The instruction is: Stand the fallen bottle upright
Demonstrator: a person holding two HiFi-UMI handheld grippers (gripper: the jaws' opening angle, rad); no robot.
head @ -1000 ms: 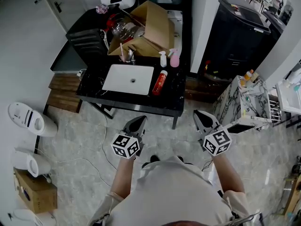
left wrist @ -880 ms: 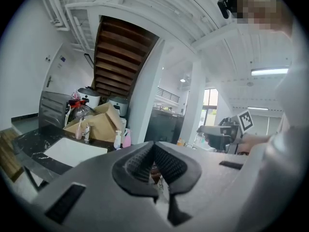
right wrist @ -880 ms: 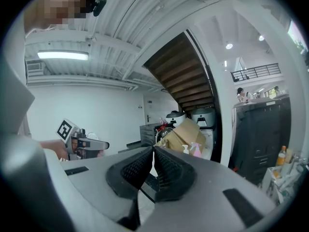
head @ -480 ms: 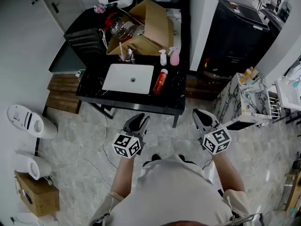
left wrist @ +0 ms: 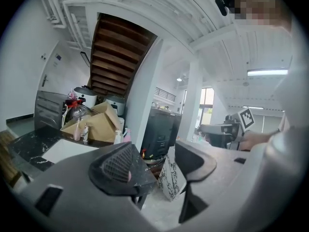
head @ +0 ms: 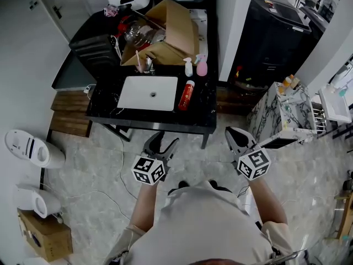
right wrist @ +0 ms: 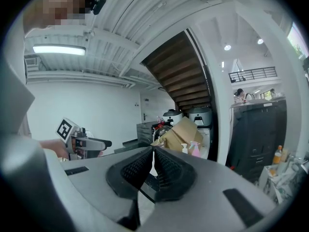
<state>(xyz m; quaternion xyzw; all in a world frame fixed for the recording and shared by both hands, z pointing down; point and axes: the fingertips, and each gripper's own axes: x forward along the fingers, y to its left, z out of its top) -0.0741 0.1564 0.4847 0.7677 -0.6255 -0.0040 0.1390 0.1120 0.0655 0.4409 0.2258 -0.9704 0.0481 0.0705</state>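
The red bottle (head: 186, 95) lies on its side on the black counter (head: 204, 120), just right of the white sink basin (head: 149, 93). Both grippers hover over the floor in front of the counter, well short of the bottle. My left gripper (head: 161, 143) (left wrist: 154, 164) is open; its jaws have just been opening and nothing is between them. My right gripper (head: 236, 134) (right wrist: 153, 151) is shut with nothing in it. Neither gripper view shows the red bottle.
A white spray bottle (head: 188, 68) and a pink one (head: 201, 66) stand behind the red bottle. An open cardboard box (head: 168, 35) and appliances fill the back of the counter. A marble-patterned cabinet (head: 276, 112) stands at the right, and white appliances (head: 27, 148) sit on the floor at the left.
The left gripper's jaws have spread apart from shut. Both grippers stay where they were in front of the counter. The right gripper remains shut.
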